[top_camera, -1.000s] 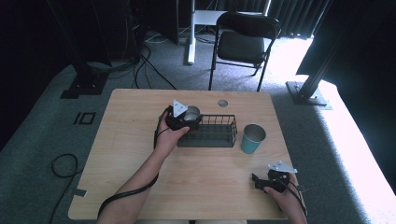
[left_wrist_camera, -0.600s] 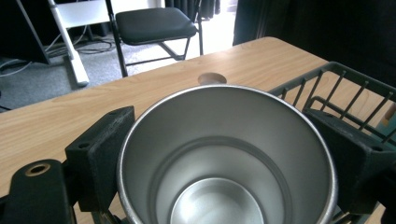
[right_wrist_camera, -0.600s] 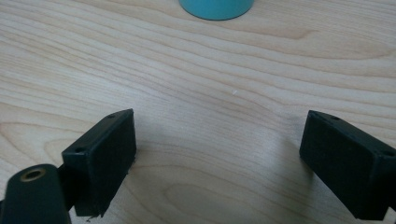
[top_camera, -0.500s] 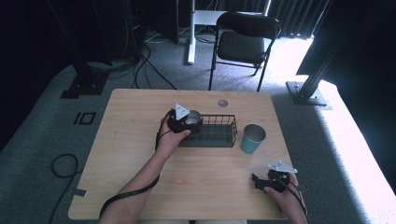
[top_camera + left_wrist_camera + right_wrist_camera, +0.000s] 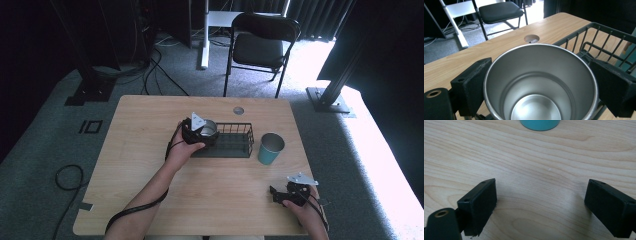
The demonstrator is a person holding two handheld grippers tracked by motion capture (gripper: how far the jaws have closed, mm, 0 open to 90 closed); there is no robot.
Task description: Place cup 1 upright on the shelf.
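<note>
1. Nearest the person, the right tongs (image 5: 278, 193) rest low over the desk (image 5: 150, 150) at its near right corner, jaws spread wide with bare wood between them in the right gripper view.
2. Farther in, a teal cup (image 5: 270, 148) stands upright on the desk, just right of the black wire basket (image 5: 239, 141); its base shows at the top of the right gripper view (image 5: 540, 124).
3. The left tongs (image 5: 202, 134) are clamped on a steel cup (image 5: 541, 85), one jaw pressed to each side of the upright, empty cup.
4. The steel cup (image 5: 208, 129) sits at the basket's left end; whether it rests inside cannot be told.
5. Beyond the desk stands a black chair (image 5: 260, 47).
</note>
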